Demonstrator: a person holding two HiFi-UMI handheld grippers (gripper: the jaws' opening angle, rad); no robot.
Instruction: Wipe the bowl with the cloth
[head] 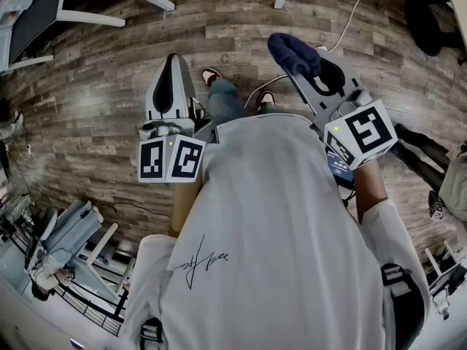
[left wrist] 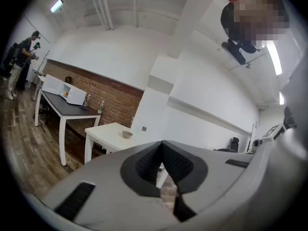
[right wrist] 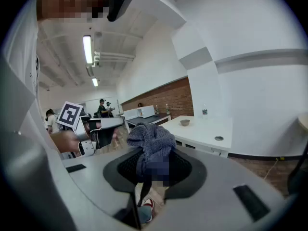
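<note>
Holding cloth (right wrist: 150,141) clenched in your right gripper (right wrist: 155,165) fingers; blue-grey bundle sticks up past fingertips. Your left gripper (left wrist: 161,146) fingers pressed together, nothing between them. Both grippers out in front of your body, apart from each other, over wooden floor (head: 109,71). Bowl (left wrist: 127,134) small, beige, upright on white surface (left wrist: 103,134) across room, in front of brick wall (left wrist: 110,97), well apart from both grippers. Cloth not touching bowl. Dark surface (left wrist: 62,109) with microwave (left wrist: 76,95) stands beyond white one.
</note>
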